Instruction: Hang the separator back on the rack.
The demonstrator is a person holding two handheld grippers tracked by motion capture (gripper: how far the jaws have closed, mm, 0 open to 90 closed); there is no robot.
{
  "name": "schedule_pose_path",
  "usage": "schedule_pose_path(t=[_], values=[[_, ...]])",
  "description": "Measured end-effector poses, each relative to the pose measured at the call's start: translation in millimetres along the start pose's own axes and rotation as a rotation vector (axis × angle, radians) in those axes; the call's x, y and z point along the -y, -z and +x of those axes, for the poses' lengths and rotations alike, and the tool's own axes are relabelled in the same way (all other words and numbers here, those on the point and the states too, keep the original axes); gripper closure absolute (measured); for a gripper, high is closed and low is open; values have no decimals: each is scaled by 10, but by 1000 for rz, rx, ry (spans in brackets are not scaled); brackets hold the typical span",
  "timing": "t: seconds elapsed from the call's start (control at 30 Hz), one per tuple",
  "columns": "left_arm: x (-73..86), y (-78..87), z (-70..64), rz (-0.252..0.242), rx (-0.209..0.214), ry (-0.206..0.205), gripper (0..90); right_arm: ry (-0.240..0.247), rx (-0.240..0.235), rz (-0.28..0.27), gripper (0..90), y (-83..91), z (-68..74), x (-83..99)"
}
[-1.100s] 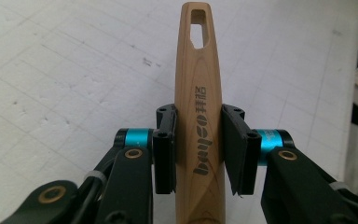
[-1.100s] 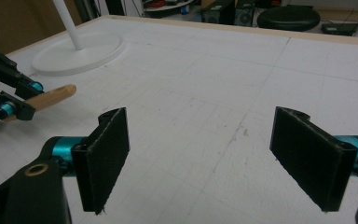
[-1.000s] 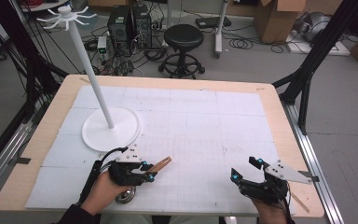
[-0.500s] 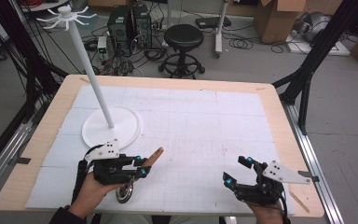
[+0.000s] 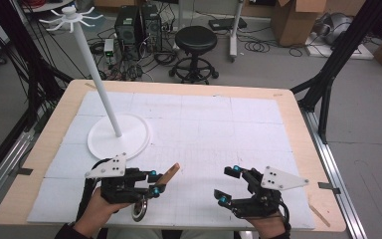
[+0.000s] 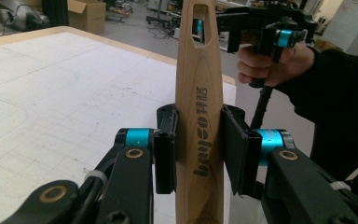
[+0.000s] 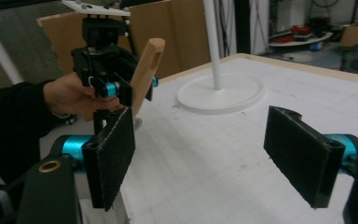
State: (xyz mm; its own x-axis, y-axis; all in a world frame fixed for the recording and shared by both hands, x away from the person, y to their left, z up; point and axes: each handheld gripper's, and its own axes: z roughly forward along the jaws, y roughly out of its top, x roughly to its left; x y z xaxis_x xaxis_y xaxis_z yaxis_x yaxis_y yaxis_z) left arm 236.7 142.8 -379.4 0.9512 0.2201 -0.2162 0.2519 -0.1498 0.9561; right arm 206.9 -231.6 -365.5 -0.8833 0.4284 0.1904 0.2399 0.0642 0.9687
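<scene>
Your left gripper (image 6: 199, 154) is clamped on a wooden handle (image 6: 199, 121), one pad pressed flat against each side. The left gripper view lets you read the burnt-in brand down its face: "buyco" or close to it, followed by two characters too stylised to make out. The same view shows a slot cut through the handle's far end. From the high view the handle (image 5: 168, 175) juts out of your left gripper (image 5: 153, 183) toward the table's middle, tilted upward, above the near edge of the white mat (image 5: 199, 129); no lettering can be read there. That view also shows a round metal part (image 5: 140, 211) below your left hand (image 5: 98, 213), though whether it joins the handle is unclear.

In the right gripper view you see the handle (image 7: 145, 70) from its side, slot end up, with your left gripper (image 7: 121, 91) closed around it.

Your right gripper (image 7: 214, 154) stands wide open, holding nothing and touching nothing. In the high view it (image 5: 230, 185) hovers over the mat's near right part, well apart from the handle.

A white stand (image 5: 114, 130) with a round base rises on the mat's left, beyond your left gripper.
</scene>
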Motion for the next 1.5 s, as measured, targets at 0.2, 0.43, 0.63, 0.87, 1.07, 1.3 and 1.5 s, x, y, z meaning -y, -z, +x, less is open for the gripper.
schedule_pose_path(t=[0.2,0.43,0.63,0.87,1.07,1.3,1.5], values=[[-31,-1,-43,-33,44,-12,673,8,-124,-31,323,-224,35,-151],[-66,-1,-89,-52,84,-28,673,39,-247,-46,410,-487,103,-341],[-78,-1,-109,-65,120,-37,673,51,-314,-20,453,-694,142,-394],[-76,-24,-122,-72,159,-34,673,39,-377,-28,512,-827,138,-383],[-78,-25,-127,-72,189,-36,673,46,-414,-34,604,-861,146,-378],[-75,-28,-125,-73,201,-38,673,63,-448,-35,688,-856,158,-385],[-77,-21,-113,-76,204,-36,672,60,-415,-27,696,-851,205,-409]])
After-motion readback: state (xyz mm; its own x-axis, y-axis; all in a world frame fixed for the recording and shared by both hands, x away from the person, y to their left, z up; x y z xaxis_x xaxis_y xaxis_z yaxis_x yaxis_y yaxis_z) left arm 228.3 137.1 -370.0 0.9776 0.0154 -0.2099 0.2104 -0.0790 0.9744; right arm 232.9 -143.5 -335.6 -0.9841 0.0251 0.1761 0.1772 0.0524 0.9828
